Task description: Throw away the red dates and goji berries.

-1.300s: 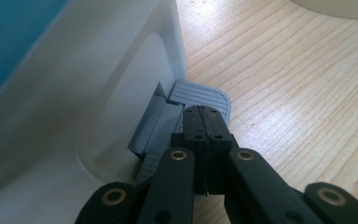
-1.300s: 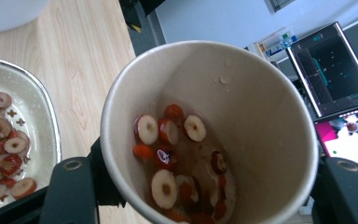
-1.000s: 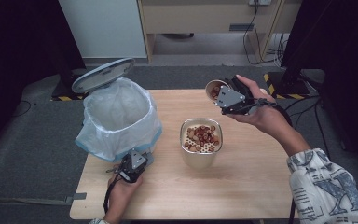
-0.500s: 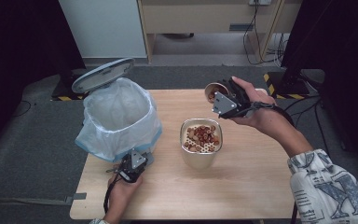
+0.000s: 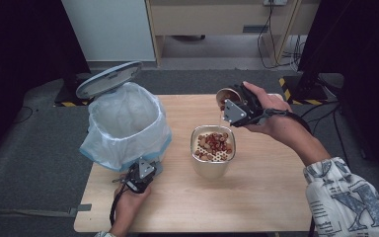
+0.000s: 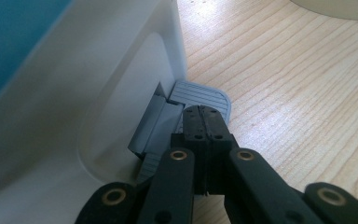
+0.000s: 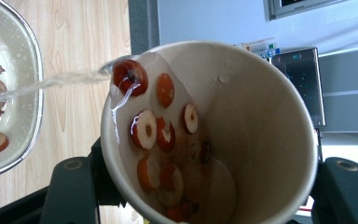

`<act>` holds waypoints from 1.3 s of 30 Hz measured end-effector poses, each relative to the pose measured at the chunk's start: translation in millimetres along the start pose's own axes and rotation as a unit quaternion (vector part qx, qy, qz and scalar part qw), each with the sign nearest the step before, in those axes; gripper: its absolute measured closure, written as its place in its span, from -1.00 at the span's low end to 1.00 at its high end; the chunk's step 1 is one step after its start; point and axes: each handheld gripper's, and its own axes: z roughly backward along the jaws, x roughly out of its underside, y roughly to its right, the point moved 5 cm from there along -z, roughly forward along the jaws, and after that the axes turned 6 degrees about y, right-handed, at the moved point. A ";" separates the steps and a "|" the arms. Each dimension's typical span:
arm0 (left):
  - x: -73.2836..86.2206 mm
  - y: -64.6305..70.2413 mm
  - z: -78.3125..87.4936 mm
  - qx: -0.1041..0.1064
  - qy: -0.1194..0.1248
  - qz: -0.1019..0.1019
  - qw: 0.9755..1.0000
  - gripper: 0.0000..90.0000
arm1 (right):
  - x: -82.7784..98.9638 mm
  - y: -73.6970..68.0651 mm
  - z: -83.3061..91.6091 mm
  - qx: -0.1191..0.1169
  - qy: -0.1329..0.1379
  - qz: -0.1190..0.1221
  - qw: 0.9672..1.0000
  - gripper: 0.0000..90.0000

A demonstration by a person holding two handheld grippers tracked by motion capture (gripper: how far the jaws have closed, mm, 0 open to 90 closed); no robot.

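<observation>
Fingers of the right gripper (image 5: 227,101) clench a paper cup (image 7: 214,135), tipped on its side above the wooden table (image 5: 256,197), mouth toward the strainer bowl (image 5: 212,148). Its own view reveals water (image 7: 51,81) streaming out over red fruit slices (image 7: 144,128). Left gripper (image 6: 204,122) is clamped empty, tips on the white bin's (image 5: 128,123) grey pedal (image 6: 203,93)

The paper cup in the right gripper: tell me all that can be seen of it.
The paper cup is off-white, round, with a rolled rim. It is tipped toward the strainer bowl, clamped in the right gripper above the table. A thin stream of water runs off its lip into the bowl. Wet red date slices cling to its inner wall, one at the lip.
</observation>
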 end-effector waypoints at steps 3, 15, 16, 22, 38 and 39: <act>0.0 0.0 0.1 0.000 0.000 -0.001 1.000 0.99 | -0.6 1.3 0.6 0.002 -0.003 0.007 1.000 -0.23; 0.0 0.0 0.1 0.000 0.000 0.000 1.000 0.99 | 3.7 3.9 2.6 0.007 -0.014 0.021 1.000 -0.23; 0.1 0.0 0.1 0.000 0.000 0.000 1.000 0.99 | 3.5 4.0 2.8 0.007 -0.014 0.021 1.000 -0.23; 0.0 -0.2 0.1 0.000 0.000 0.000 1.000 0.99 | 0.3 7.7 4.5 0.011 -0.016 0.030 0.999 -0.23; 0.0 -0.3 0.1 0.001 0.000 0.000 1.000 0.99 | -5.0 14.1 6.7 0.028 -0.028 0.078 0.996 -0.22; 0.0 -0.3 0.1 0.001 0.000 0.000 1.000 0.99 | -4.8 14.3 6.7 0.029 -0.029 0.080 0.996 -0.22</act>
